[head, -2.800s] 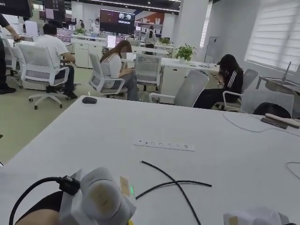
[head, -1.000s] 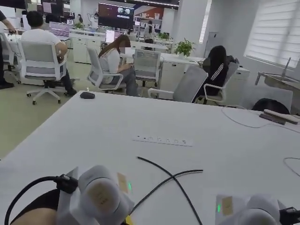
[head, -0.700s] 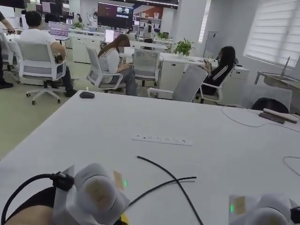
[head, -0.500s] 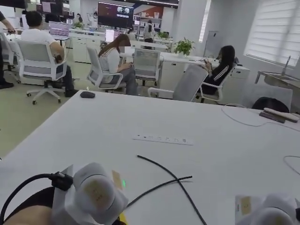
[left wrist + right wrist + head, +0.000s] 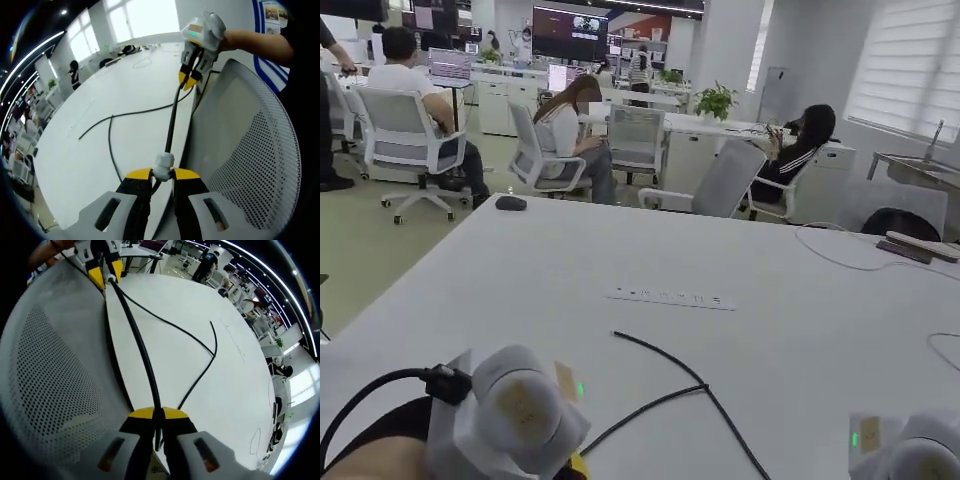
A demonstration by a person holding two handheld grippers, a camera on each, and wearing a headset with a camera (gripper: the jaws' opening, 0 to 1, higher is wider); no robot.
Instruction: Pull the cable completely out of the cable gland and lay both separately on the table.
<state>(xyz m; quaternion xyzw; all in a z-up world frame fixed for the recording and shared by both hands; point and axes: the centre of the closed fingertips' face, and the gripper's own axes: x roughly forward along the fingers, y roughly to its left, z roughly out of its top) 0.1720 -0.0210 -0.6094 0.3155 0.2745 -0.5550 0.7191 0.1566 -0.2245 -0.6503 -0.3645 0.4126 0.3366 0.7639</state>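
Clamping a small white plastic cable gland between its narrowed, yellow-tipped jaws, the left gripper holds it at the near edge of the white table, beside a white mesh chair back. A thin black cable runs straight from the gland to the right gripper, whose jaws are pinched tight on it. Two loose black cables lie crossed on the table.

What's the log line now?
left gripper: shut on white cable gland | right gripper: shut on black cable | cable: in gland

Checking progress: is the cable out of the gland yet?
No, it's in: the cable enters the cable gland in the left gripper; the right gripper grips it farther along.
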